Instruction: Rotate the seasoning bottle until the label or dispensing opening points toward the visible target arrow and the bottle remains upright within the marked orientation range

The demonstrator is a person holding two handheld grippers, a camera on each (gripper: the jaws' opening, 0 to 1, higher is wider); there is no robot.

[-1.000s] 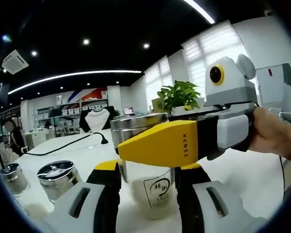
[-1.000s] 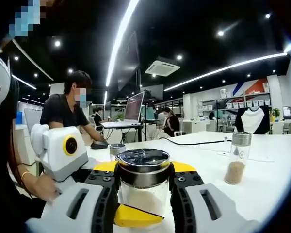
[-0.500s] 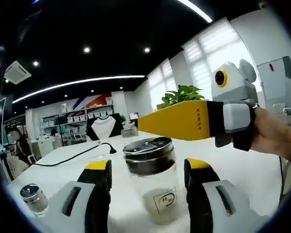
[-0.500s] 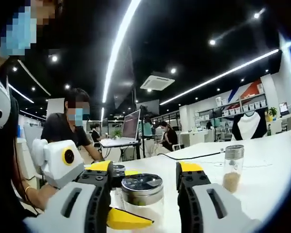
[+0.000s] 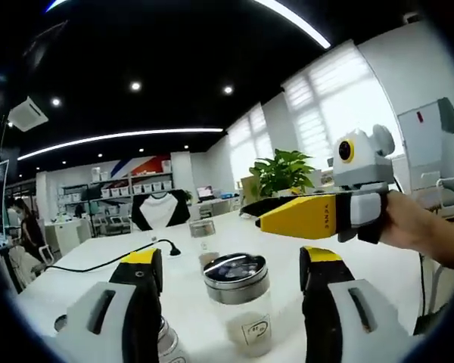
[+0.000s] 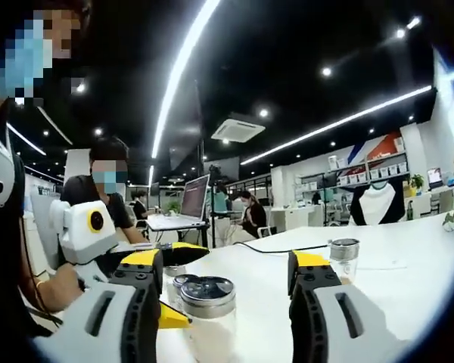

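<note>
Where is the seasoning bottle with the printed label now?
The seasoning bottle stands upright on the white table, low in the left gripper view between the open jaws of the left gripper, untouched; the right gripper hovers above it.

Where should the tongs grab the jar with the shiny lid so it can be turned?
Probably the clear glass body of the jar, just under its metal lid, one jaw on each side. It stands upright on the white table, round and even, so a level grip from the side should turn it without tipping. The left tongs already sit open around it.
</note>
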